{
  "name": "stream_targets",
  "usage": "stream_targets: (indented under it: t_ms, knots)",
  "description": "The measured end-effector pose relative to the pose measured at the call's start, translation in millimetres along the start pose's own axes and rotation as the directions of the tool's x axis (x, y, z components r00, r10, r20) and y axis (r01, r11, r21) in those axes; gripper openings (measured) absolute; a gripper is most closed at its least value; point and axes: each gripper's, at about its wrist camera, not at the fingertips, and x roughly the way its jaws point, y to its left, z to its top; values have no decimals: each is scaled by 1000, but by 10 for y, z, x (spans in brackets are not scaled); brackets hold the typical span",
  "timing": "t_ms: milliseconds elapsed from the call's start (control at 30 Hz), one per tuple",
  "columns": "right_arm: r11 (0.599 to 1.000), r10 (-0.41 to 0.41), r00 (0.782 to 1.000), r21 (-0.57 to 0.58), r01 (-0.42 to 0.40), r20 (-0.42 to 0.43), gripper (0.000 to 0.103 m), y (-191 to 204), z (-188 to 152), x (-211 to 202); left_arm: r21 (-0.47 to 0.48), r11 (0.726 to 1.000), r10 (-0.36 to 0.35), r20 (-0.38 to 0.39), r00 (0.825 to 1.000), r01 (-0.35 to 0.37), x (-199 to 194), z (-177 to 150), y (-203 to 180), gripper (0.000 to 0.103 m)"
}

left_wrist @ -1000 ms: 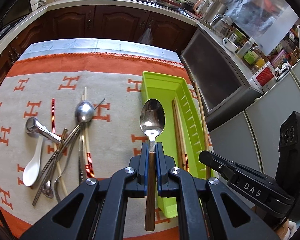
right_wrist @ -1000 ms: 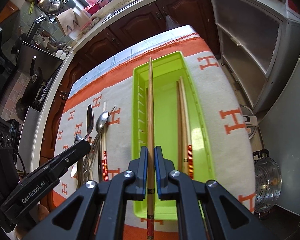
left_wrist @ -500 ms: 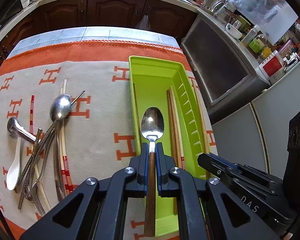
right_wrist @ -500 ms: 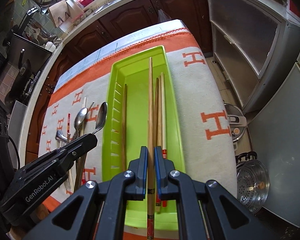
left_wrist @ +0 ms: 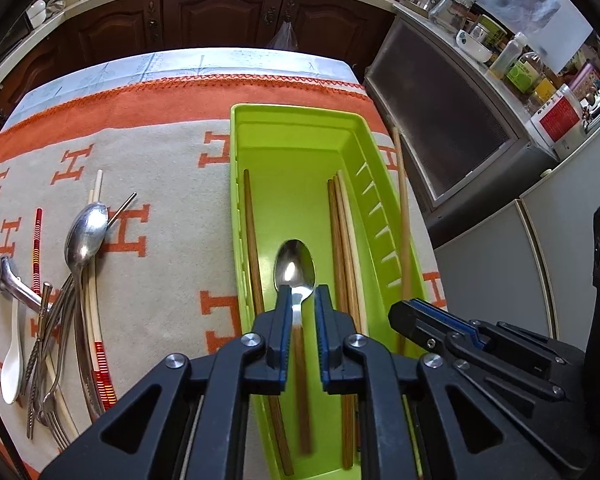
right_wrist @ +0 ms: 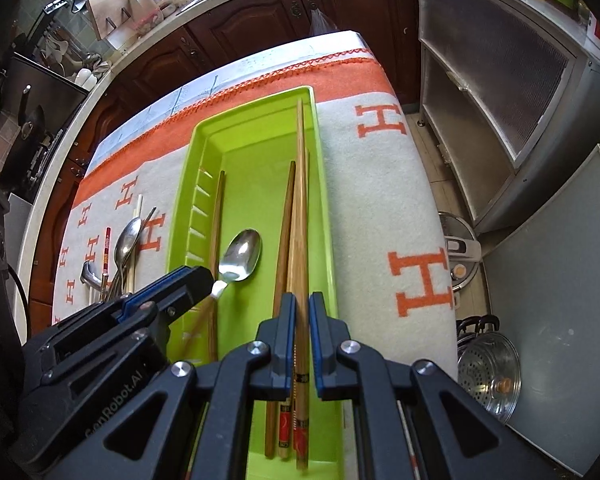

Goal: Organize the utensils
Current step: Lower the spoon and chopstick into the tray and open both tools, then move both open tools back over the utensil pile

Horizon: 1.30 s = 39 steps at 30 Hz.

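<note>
A lime green tray [left_wrist: 300, 128] lies on the orange and grey cloth; it also shows in the right wrist view [right_wrist: 252, 120]. My left gripper [left_wrist: 302, 300] is open over the tray, and the wooden-handled spoon [left_wrist: 294, 266] lies loose between its jaws, blurred. My right gripper [right_wrist: 302, 308] is open, with a long wooden chopstick [right_wrist: 300, 208] between its jaws, resting along the tray's right side. Several chopsticks [left_wrist: 342, 240] lie in the tray. A pile of spoons, forks and chopsticks [left_wrist: 76, 280] lies on the cloth to the left.
A grey cabinet [left_wrist: 452, 128] stands close to the table's right edge. A steamer pot [right_wrist: 488, 368] sits on the floor at the right. Dark wooden kitchen cupboards [left_wrist: 220, 16] run along the back.
Both grippers have opened. The spoon has been let go into the tray and the right chopstick has been released onto the tray's right side. Both moved lower over the tray.
</note>
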Motion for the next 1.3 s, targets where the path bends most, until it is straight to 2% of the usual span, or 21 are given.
stream_targets:
  t_ms: [367, 567, 767, 1033, 1300]
  knots:
    - [1000, 18, 1000, -8, -18, -10, 8, 38, -76, -50, -8, 1000, 12, 42, 999, -12, -269, -28, 82, 40]
    - [999, 31, 999, -14, -31, -10, 8, 115, -215, -149, -16, 999, 37, 40, 998, -37, -473, -152, 251, 42]
    - [999, 46, 999, -10, -46, -15, 8, 213, -359, -270, -14, 994, 111, 66, 992, -110, -749, -364, 461, 47]
    - [996, 82, 996, -20, -82, -17, 8, 442, -456, -428, -61, 979, 200, 89, 976, -195, -1155, -617, 936, 49]
    - [988, 120, 993, -95, -121, -13, 8, 880, -418, -454, -146, 958, 260, 75, 963, -247, -1415, -837, 1471, 49]
